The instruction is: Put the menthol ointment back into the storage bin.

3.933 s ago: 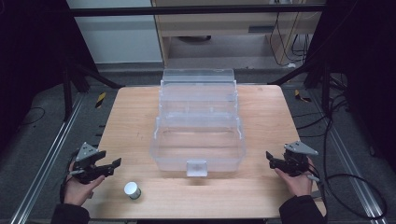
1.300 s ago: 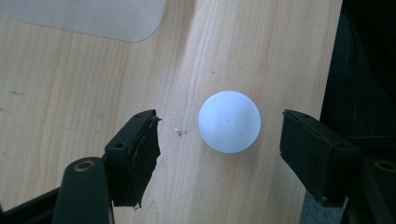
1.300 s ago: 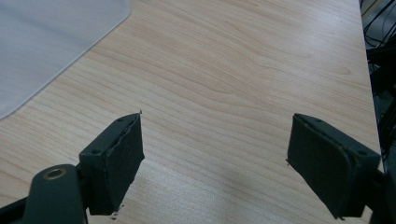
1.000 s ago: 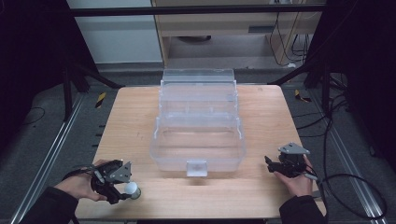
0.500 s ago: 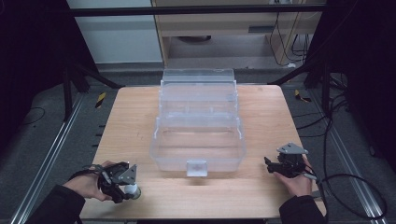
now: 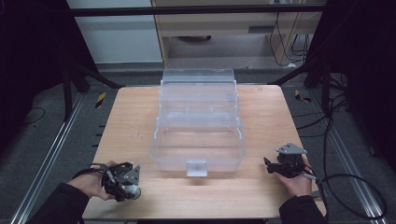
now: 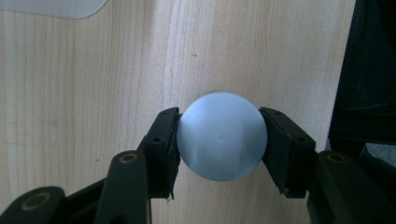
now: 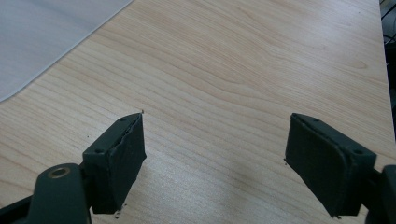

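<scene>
A small round tin [image 7: 221, 144] with a flat grey-blue top stands on the wooden table [image 6: 126, 121] near its front left corner. My left gripper [image 7: 219, 133] is shut on it, one black pad pressed against each side. From above, the left gripper [image 6: 125, 183] covers most of the tin [image 6: 134, 190]. My right gripper [image 6: 270, 165] rests low at the front right, pointing left toward the box. Its jaws [image 8: 215, 158] stand wide open over bare wood, holding nothing.
A clear plastic tiered box [image 6: 198, 140] stands open in the middle of the table, its latch tab facing the front edge. Its corner [image 7: 51, 7] lies just beyond the tin. Dark frame posts and cables flank the table.
The left gripper moved right from the table's left edge onto the tin and closed around it. The right gripper shifted slightly inward and stayed open.
</scene>
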{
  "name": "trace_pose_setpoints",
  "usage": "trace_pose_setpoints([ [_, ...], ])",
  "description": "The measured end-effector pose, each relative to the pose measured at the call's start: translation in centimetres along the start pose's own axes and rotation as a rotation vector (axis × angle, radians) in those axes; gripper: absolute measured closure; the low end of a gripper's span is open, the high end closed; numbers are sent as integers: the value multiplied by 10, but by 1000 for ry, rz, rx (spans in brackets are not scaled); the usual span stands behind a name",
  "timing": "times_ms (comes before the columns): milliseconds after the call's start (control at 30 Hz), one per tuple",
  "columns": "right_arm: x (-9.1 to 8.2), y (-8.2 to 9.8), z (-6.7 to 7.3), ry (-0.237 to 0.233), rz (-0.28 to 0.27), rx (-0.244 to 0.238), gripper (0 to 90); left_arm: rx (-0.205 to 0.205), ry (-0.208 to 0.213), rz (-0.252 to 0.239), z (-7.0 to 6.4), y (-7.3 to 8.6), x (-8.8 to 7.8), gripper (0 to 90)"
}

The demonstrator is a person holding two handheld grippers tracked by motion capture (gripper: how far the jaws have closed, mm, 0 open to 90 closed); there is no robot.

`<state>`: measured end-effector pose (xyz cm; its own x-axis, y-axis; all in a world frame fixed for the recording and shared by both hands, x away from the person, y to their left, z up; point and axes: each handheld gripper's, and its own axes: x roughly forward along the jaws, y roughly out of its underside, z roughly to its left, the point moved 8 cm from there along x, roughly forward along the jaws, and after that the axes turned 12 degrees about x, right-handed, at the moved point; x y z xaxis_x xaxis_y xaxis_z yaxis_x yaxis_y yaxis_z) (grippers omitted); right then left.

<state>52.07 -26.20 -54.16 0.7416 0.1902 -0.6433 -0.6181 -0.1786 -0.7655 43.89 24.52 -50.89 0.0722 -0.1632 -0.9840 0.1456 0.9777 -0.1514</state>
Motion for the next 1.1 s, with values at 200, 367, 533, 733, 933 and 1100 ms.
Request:
trace_pose_setpoints([
  [200,0,0,0,1,1,4,200,-2,2,15,1,-1,0,497],
  [367,0,1,0,-2,4,0,200,-17,1,13,2,-2,-3,499],
  [533,0,1,0,-2,5,0,200,-35,-18,7,6,-3,-16,499],
  [733,0,1,1,-6,5,6,200,-55,-41,-12,11,-3,-33,499],
  [933,0,2,2,-7,8,3,199,-74,-75,-31,22,-5,-56,500],
  [1100,0,1,1,-4,9,5,199,-86,-107,-35,34,-7,-80,500],
])
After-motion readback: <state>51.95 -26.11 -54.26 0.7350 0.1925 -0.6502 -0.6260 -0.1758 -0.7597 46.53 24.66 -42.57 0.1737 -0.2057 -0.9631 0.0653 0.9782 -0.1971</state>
